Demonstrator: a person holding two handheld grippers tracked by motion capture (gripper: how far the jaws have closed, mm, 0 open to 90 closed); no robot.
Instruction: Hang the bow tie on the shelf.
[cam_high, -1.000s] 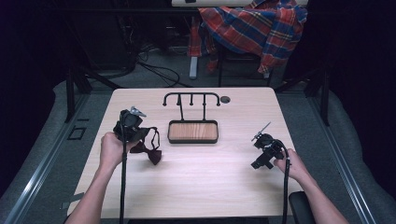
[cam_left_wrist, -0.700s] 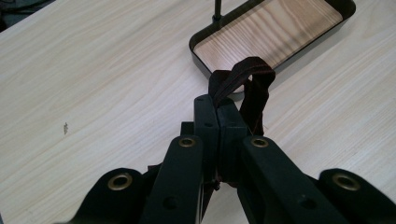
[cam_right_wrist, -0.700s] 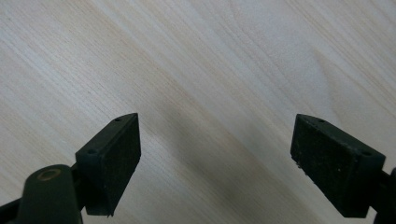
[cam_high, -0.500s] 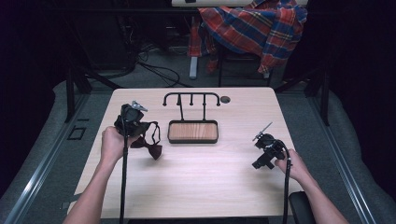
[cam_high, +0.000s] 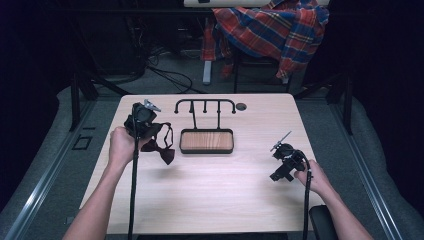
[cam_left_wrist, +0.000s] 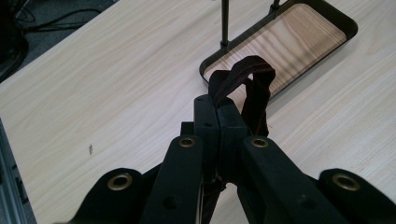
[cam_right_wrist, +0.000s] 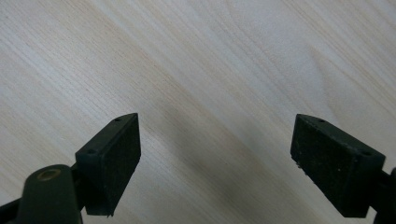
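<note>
Since my left gripper (cam_left_wrist: 217, 122) is clenched on the strap of one dark red bow tie (cam_high: 162, 151), hanging just above the table (cam_high: 210, 200) beside the single hook stand's wooden tray (cam_high: 206, 141), I judge it light, limp, best pinched by the strap; my right gripper (cam_right_wrist: 215, 163) gapes over bare wood.

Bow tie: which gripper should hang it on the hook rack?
Left. The left gripper is already shut on the bow tie strap and sits just beside the hook rack. The right gripper is open over bare table, farther from the rack.
</note>
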